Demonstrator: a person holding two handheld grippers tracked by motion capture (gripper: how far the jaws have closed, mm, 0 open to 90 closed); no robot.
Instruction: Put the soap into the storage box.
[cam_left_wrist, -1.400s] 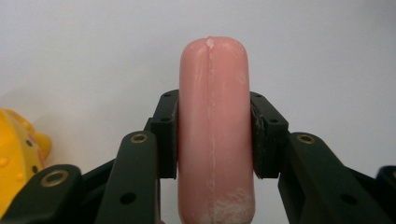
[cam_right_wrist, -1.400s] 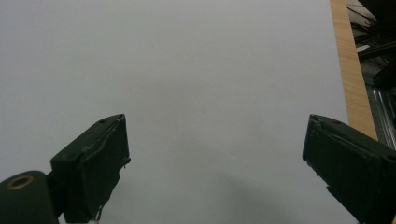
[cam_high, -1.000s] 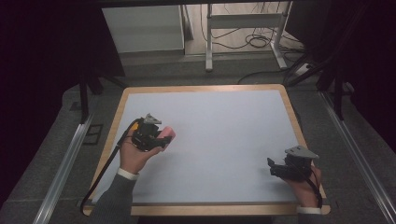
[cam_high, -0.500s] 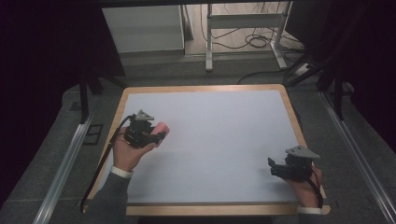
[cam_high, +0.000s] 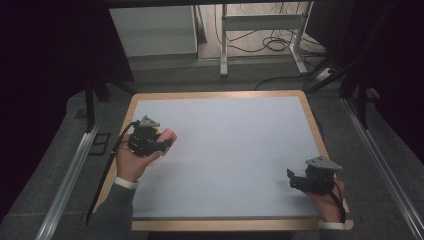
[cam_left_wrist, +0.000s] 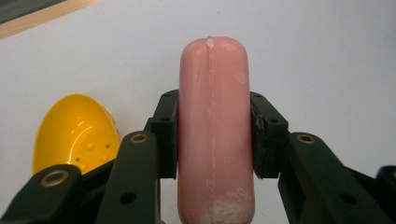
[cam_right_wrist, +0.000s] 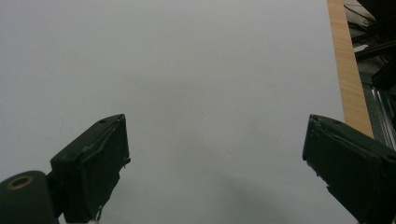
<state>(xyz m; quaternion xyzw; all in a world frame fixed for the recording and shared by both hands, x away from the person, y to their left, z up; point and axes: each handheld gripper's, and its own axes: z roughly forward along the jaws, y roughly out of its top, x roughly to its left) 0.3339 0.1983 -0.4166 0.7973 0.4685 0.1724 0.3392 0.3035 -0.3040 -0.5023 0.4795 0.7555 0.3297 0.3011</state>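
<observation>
We see a pink sausage — it looks like a toy one — held in the left gripper. Its two black fingers press on the sausage from both sides, near its middle, so it cannot slip or roll away. That seems to be why it is pinched there: a round, smooth thing is easiest to hold by its sides.

The sausage is long, and its long line runs the same way as the fingers. Its round tip points away from the hand, out past the fingers. From the high view the pink tip sticks out toward the middle of the counter, over the left part of it. We cannot tell if it touches the counter or hangs just above it.

Just beside the gripper, on its left in the left gripper view, lies a yellow scoop-like thing with its hollow side showing — we cannot tell what it is.

Well apart, near the right front corner, the right gripper waits low over the bare counter. Its fingers are spread wide with nothing between them, maybe ready to help later.
</observation>
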